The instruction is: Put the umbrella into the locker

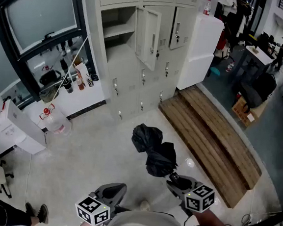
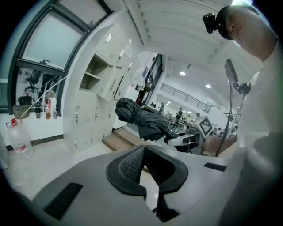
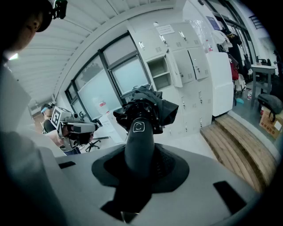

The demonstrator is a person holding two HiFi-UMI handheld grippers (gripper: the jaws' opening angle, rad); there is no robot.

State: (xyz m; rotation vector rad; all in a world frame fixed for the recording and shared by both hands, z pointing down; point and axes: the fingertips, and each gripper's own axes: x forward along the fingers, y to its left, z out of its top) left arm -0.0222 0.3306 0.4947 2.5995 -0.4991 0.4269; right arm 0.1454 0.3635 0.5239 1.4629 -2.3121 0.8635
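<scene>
A folded black umbrella [image 1: 155,150] hangs over the pale floor, its crumpled canopy pointing toward the grey lockers [image 1: 134,80]. My right gripper [image 1: 177,179] is shut on the umbrella's black handle [image 3: 139,141], which runs out between the jaws in the right gripper view to the canopy [image 3: 148,108]. One locker compartment [image 1: 116,31] at the upper left stands open, with its door [image 1: 149,37] swung out. My left gripper [image 1: 115,189] is low and to the left of the umbrella, shut with nothing in it. From the left gripper view [image 2: 150,176] the umbrella [image 2: 141,117] shows ahead to the right.
A low wooden platform [image 1: 213,141] runs along the right of the lockers. A white cabinet [image 1: 201,51] stands beside them. At the left are a large water bottle [image 1: 57,122], a white box [image 1: 19,129] and a window sill with bottles [image 1: 70,81]. Desks and chairs fill the far right.
</scene>
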